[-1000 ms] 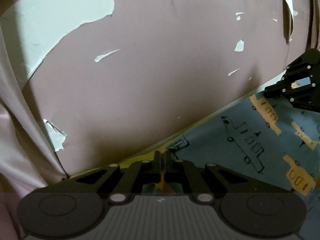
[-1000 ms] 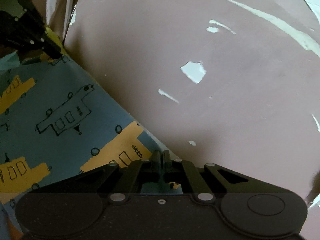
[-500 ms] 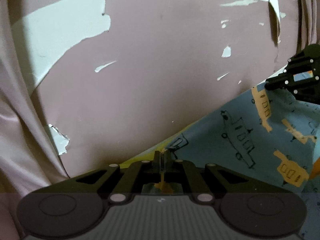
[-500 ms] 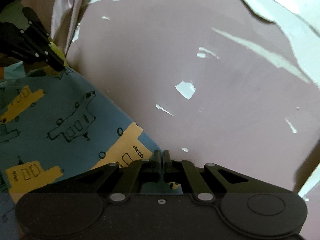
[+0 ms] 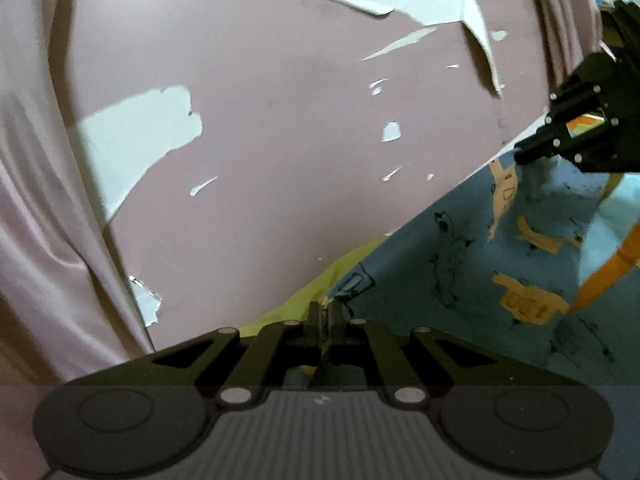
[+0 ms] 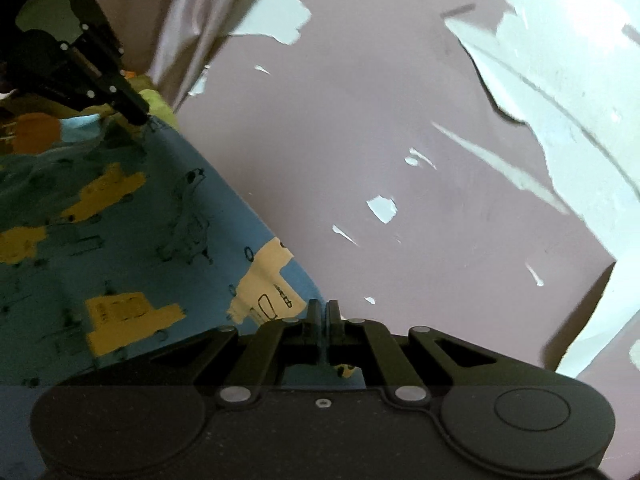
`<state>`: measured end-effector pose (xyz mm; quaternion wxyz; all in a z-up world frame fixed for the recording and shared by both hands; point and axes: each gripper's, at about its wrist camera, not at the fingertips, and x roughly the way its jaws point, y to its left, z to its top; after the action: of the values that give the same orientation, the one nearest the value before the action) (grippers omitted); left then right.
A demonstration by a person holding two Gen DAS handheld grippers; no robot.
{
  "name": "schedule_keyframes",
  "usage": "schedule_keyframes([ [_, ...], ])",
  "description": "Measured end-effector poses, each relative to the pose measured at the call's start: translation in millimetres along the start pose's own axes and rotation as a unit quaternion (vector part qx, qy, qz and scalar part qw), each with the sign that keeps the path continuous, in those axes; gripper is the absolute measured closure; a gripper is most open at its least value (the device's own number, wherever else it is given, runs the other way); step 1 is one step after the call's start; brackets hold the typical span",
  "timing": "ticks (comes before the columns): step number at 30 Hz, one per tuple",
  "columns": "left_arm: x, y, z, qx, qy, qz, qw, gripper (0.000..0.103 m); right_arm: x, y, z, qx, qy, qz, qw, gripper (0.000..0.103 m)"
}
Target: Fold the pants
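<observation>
A mauve surface [image 5: 280, 128] with patches of peeled-off coating showing pale white-green fills most of both wrist views, and pale pinkish cloth [image 5: 36, 208] hangs in folds at its left side. Over the surface stretches a pair of blue pants [image 6: 132, 240] printed with yellow vehicles and black line drawings of aeroplanes; the pants take up the lower left of the right wrist view and the lower right of the left wrist view, their straight edge running taut between the two grippers. A yellow-green band [image 5: 320, 284] shows along that edge near the left gripper [image 5: 322, 312]. The left gripper has its fingers pressed together, pinching the edge of the pants at the yellow-green band. The right gripper [image 6: 323, 308] likewise has its fingers closed tight on the pants' edge, beside a cream vehicle print. Each gripper appears in the other's view at the far end of the cloth. An orange strip [image 5: 608, 268] crosses the fabric at the right of the left wrist view.
</observation>
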<state>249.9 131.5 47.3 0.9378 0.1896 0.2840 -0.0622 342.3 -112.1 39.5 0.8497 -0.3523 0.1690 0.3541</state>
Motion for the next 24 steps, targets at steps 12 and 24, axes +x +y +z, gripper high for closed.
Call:
schedule_keyframes([
  [12, -56.2, -61.4, -52.5, 0.114, 0.009, -0.024, 0.9931, 0.1, -76.9, 67.8, -31.4, -0.061, 0.021, 0.057, 0.996, 0.103],
  [24, -56.1, -89.8, -75.7, 0.196, 0.04, -0.021, 0.9796, 0.047, -71.5, 103.0, -53.4, -0.122, 0.039, 0.072, 0.989, 0.061],
])
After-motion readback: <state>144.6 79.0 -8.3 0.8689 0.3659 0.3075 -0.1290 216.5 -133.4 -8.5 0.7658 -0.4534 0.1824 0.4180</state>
